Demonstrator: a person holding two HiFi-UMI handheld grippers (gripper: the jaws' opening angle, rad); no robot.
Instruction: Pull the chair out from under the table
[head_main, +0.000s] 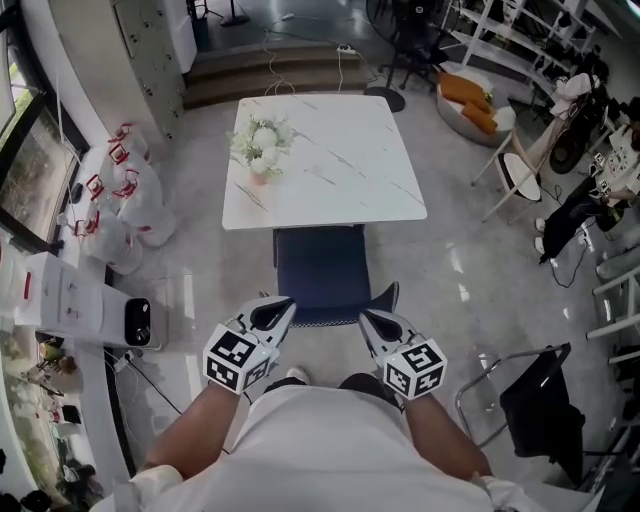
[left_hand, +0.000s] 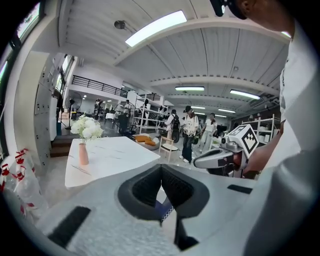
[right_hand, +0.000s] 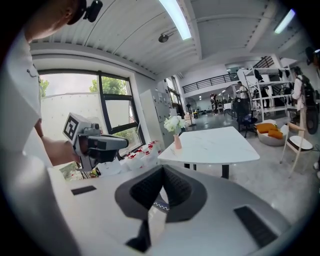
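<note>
A dark blue chair (head_main: 320, 270) stands at the near edge of the white marble table (head_main: 340, 180), its seat mostly out from under the top. My left gripper (head_main: 283, 306) is shut on the left end of the chair's back edge, and my right gripper (head_main: 368, 317) is shut on the right end. In the left gripper view the pads (left_hand: 150, 186) meet, with a strip of blue chair trim (left_hand: 163, 210) showing below them. The right gripper view shows the same: closed pads (right_hand: 172, 186) over blue trim (right_hand: 159, 204). A vase of white flowers (head_main: 262, 145) sits on the table.
White bags with red handles (head_main: 120, 205) lie on the floor at the left, beside a white counter (head_main: 70, 300). A black folding chair (head_main: 535, 400) stands near right, a light wooden chair (head_main: 515, 170) and a round cushion (head_main: 475, 105) farther right. People stand in the distance.
</note>
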